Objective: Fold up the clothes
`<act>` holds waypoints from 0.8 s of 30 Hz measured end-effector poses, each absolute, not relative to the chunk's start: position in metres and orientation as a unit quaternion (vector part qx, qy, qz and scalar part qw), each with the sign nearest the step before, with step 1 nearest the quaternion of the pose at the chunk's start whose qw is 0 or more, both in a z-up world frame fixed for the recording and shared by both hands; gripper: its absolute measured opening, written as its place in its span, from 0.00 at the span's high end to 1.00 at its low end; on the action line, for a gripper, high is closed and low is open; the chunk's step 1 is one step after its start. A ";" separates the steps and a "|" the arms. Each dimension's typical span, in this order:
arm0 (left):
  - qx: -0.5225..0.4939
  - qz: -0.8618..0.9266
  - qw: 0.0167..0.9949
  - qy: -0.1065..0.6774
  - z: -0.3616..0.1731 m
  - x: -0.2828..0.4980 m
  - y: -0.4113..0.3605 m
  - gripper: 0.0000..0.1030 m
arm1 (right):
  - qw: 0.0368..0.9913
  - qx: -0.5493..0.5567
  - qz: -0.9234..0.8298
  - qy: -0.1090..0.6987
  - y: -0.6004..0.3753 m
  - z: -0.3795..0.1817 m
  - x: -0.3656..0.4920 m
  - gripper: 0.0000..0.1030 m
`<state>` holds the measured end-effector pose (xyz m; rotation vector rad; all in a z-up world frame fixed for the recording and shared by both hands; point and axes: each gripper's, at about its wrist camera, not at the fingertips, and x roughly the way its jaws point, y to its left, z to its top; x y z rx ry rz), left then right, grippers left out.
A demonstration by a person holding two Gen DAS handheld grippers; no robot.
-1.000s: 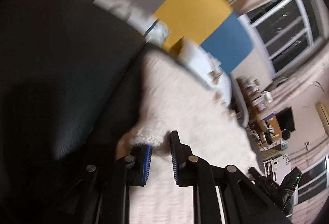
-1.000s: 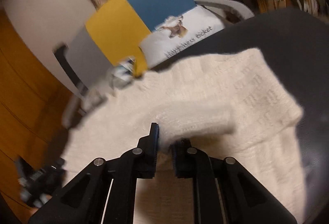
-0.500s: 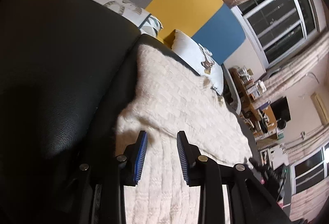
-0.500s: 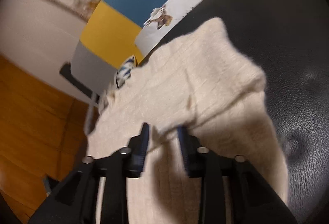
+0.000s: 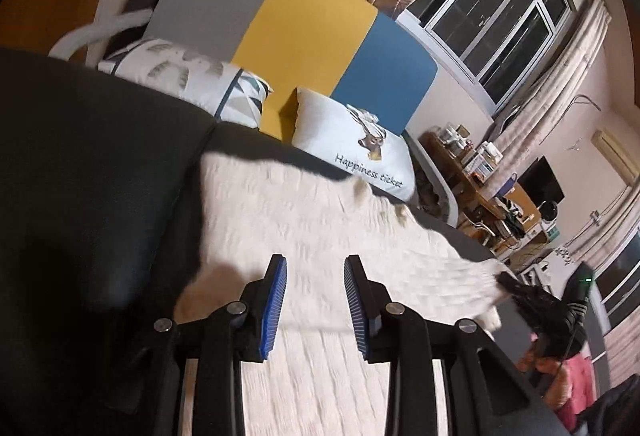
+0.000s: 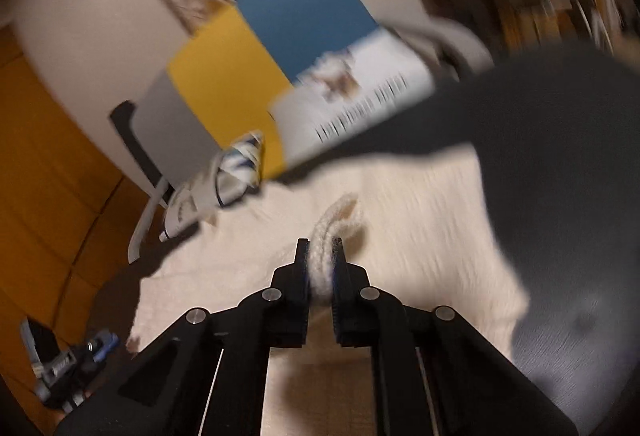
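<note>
A: Lifted clear of the cloth since a second ago and now hovering over the cream knit sweater (image 5: 300, 220): left claw (image 5: 316, 260), jaws just spread apart, nothing pinched between the blue pads (image 5: 274, 310), only knit lying below.

B: And on the right?

A: Just snapped closed. Right claw (image 6: 320, 242) clamped on a thick bunch of knit (image 6: 322, 268), perhaps a cuff or a rolled hem, raised off the rest. Heavy blur in that view, so depth of bite unclear.

B: Whereabouts of the sweater?

A: Spread across the black leather seat (image 5: 100, 176), just short of the "Happiness ticket" pillow (image 5: 360, 152). Seemingly doubled over itself already, judging by the layered edge near the left claw.

B: Likely trouble from here?

A: Probably a one-sided pull. Hauled by the right grip alone, likely to slide whole along the slick leather rather than turn over into a fold. Skewed edges as a result.

B: Anything else?

A: Could lose the bunch too: bulky, springy knit, held near the fingertips, easily teased out by a quick swing. Might also snag loops on the ribbed pads. Better to pin or regrip on the left before carrying across.
</note>
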<state>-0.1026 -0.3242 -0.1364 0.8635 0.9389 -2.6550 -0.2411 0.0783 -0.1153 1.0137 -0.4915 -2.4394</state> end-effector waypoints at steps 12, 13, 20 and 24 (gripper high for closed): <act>0.317 -0.886 0.094 0.325 -0.147 -0.112 -0.330 0.71 | 0.184 0.428 -0.859 -0.214 0.100 -0.160 -0.255 0.86; 0.299 -0.896 0.087 0.316 -0.139 -0.112 -0.326 0.70 | 0.175 0.415 -0.868 -0.210 0.103 -0.152 -0.251 0.86; 0.354 -0.889 0.136 0.257 -0.155 -0.159 -0.325 0.69 | 0.234 0.379 -0.889 -0.108 0.046 -0.107 -0.245 0.85; 0.356 -0.881 0.135 0.283 -0.176 -0.153 -0.338 0.75 | 0.203 0.432 -0.878 -0.015 0.009 -0.143 -0.253 0.85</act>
